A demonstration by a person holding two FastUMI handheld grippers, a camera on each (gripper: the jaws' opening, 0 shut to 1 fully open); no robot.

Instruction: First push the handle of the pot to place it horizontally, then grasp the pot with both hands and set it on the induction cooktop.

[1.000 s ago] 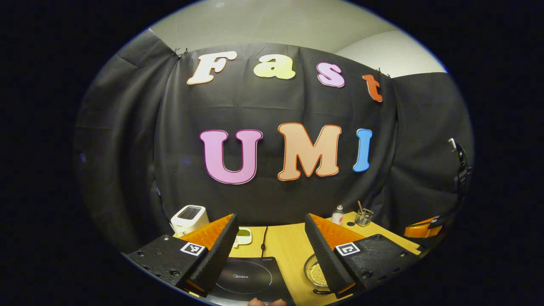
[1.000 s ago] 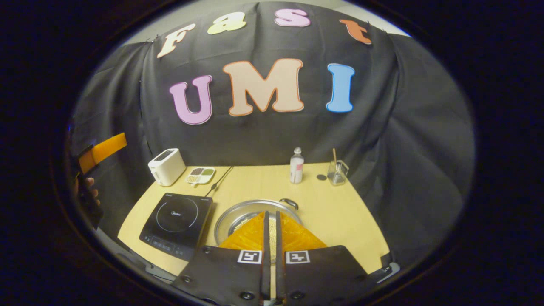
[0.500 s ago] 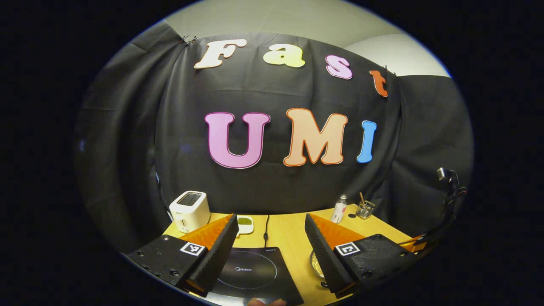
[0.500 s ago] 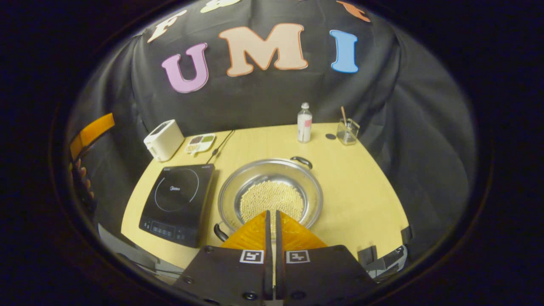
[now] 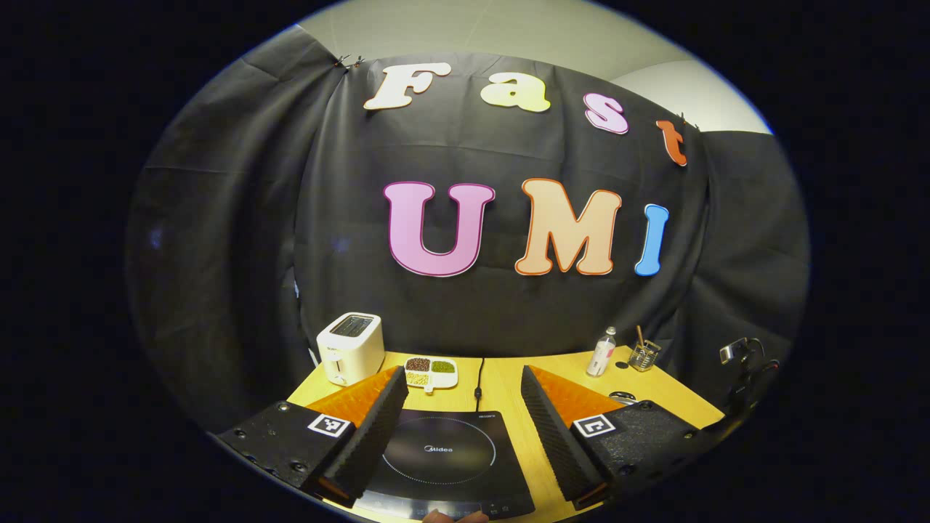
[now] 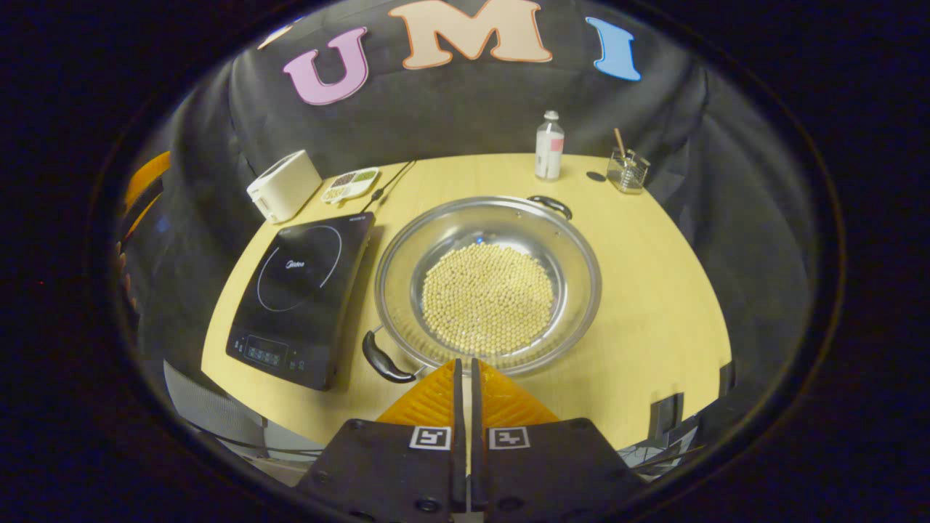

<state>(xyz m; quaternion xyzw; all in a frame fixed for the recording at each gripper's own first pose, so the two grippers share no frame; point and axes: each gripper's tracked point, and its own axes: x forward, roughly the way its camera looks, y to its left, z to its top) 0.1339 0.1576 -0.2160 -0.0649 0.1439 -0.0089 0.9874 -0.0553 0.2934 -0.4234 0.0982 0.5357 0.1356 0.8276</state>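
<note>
A wide steel pot [image 6: 403,250] holding pale beans stands on the wooden table [image 6: 654,290], just right of the black induction cooktop [image 6: 298,290]. One black pot handle [image 6: 383,361] points near-left, the other handle [image 6: 552,205] far-right, so they lie on a diagonal. My right gripper [image 6: 463,363] is shut with nothing in it, hovering above the pot's near rim. In the left gripper view my left gripper [image 5: 461,374] is open and empty above the cooktop [image 5: 443,457]. At the right gripper view's left edge I see the left gripper's orange finger [image 6: 144,178].
At the back of the table stand a white toaster [image 6: 283,185], a divided snack dish [image 6: 351,184], a small bottle [image 6: 548,145] and a glass with a stick [image 6: 626,168]. The cooktop's cord [image 5: 479,374] runs to the back wall.
The right gripper has risen and tipped downward, so the whole pot now shows ahead of it. The left gripper has swung so the cooktop sits between its fingers. The pot has not moved.
</note>
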